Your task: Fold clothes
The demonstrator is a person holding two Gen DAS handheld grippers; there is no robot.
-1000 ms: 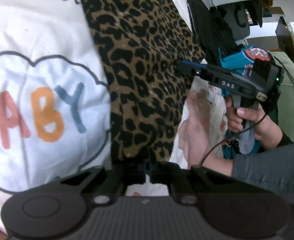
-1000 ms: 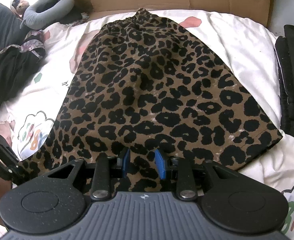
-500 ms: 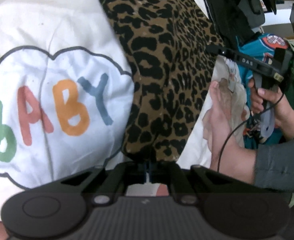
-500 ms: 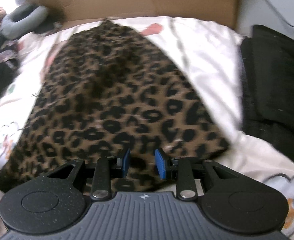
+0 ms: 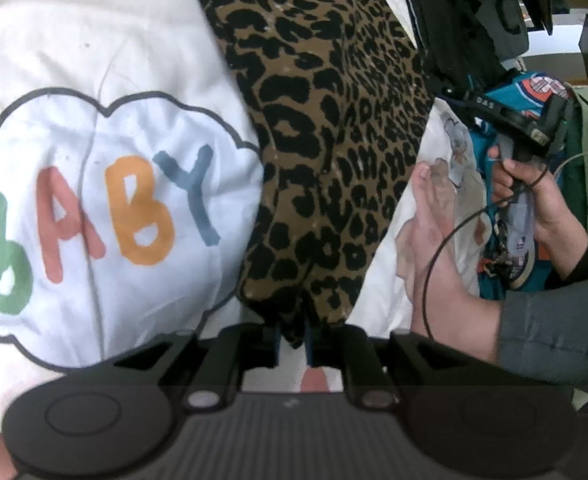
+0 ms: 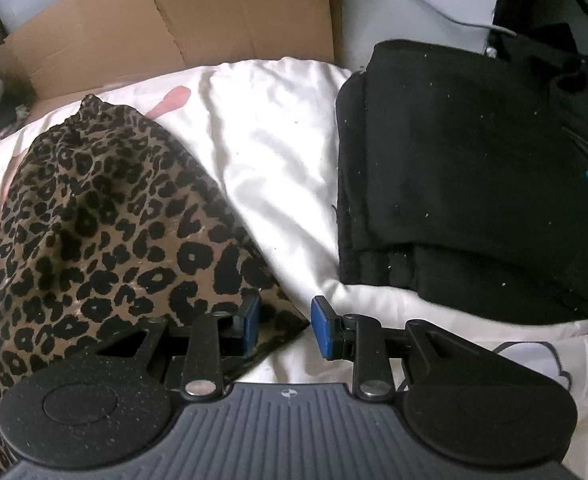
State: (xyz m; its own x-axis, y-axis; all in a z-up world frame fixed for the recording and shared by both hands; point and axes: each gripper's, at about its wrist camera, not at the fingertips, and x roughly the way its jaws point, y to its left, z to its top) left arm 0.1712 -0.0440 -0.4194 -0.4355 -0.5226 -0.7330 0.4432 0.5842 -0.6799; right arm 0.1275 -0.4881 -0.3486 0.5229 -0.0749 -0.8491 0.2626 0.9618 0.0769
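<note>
A: Where is the leopard-print garment (image 6: 106,236) now?

B: It lies on the bed, on the white bedsheet (image 6: 278,152) with the coloured "BABY" print (image 5: 94,220). In the right wrist view it looks narrow, as if one side is already turned over the other, and its near corner comes to a point just before the right hand-held gripper (image 6: 285,326).

A: And the left hand-held gripper (image 5: 294,340)?

B: Its jaws have just been opening a little. The other near corner of the cloth hangs between its blue pads, but there is a small gap, so I judge it is letting go, not pinching. I think the corner was brought there to make the edges meet.

A: Does the right one hold something?

B: No. Its jaws stand apart; the left pad is over the leopard corner and the right pad over bare sheet. Nothing is pressed between them. It probably takes position for the next grasp.

A: What is around?

B: A pile of black clothes (image 6: 473,176) is well apart on the right, perhaps already folded. A flat cardboard (image 6: 182,28) stands behind the bed. In the left wrist view I see the person's hand (image 5: 529,196) around the handle of the right tool, a bare foot (image 5: 429,240) resting on the sheet, and a teal garment (image 5: 505,152) behind them.

A: How far is the folding?

B: Somewhere in the middle, I judge.
</note>
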